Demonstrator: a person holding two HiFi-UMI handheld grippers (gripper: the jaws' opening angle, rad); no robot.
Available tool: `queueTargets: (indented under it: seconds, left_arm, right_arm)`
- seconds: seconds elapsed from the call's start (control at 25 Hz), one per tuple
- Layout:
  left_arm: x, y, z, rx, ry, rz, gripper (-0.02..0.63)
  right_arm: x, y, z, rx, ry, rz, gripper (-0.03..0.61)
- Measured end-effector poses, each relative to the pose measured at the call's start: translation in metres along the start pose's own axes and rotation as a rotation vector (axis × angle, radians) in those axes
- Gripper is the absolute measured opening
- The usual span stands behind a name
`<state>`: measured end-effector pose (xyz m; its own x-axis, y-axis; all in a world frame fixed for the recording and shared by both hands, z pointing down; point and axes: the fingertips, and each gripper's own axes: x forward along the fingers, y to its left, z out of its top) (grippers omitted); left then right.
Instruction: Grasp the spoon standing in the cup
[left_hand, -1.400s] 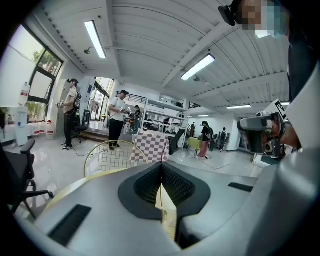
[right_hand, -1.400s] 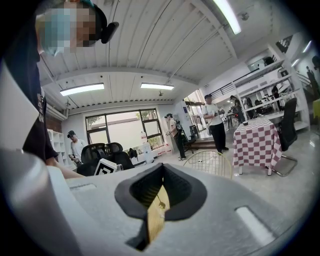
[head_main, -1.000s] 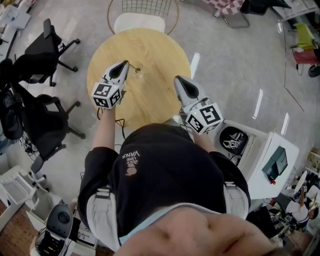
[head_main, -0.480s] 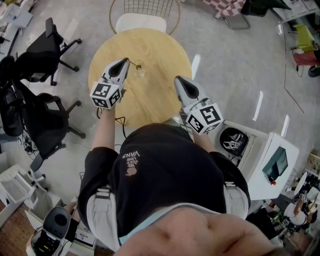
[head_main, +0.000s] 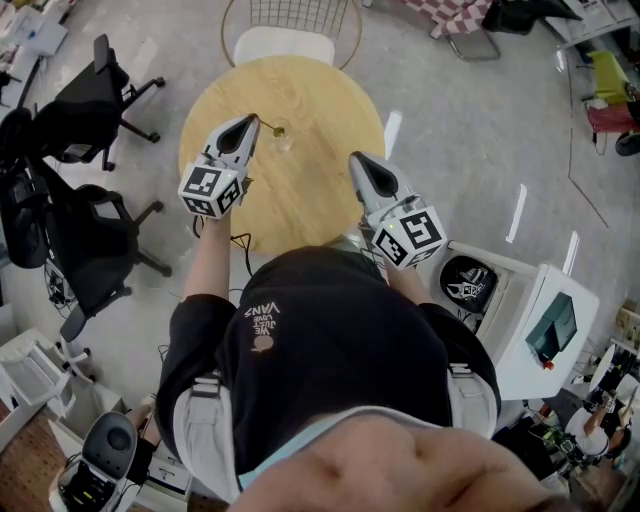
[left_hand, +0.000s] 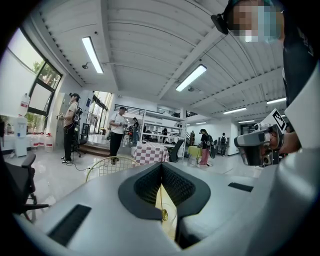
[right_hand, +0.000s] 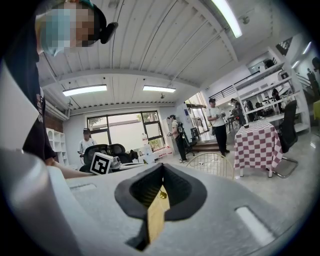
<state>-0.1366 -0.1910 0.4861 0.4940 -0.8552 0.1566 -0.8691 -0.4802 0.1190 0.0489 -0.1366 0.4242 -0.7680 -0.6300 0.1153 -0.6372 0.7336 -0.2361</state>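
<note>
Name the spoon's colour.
Gold; the spoon shows best in the left gripper view.

The right hand-held gripper (right_hand: 161, 166) hangs closed over the table (right_hand: 154, 220).

Thin gold spoon (head_main: 268, 127) tilted left in a small clear glass cup (head_main: 284, 137) on the round wooden table (head_main: 300, 190)

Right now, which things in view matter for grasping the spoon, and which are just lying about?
In the job: spoon, glass cup, left gripper at the handle, round table.
Just about: right gripper, wire chair, black office chairs.
</note>
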Motion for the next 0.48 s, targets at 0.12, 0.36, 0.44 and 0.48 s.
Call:
queueTargets:
  seconds: [0.12,0.36,0.44,0.48]
  left_arm:
    - [-0.004,-0.001,0.004,0.004,-0.010,0.001,0.012]
    - [-0.012,-0.002,0.013,0.015,-0.034,0.000,0.012]
    - [-0.016,-0.002,0.017,0.020,-0.042,0.001,0.012]
    - [-0.018,-0.003,0.018,0.022,-0.046,0.001,0.012]
  right_arm:
    - [-0.001,0.003,0.000,0.000,-0.002,-0.001,-0.002]
    - [-0.001,0.009,-0.001,-0.006,-0.003,0.002,-0.002]
    - [-0.001,0.011,-0.001,-0.009,0.000,-0.002,-0.002]
    - [-0.001,0.012,-0.001,-0.010,0.001,-0.002,-0.002]
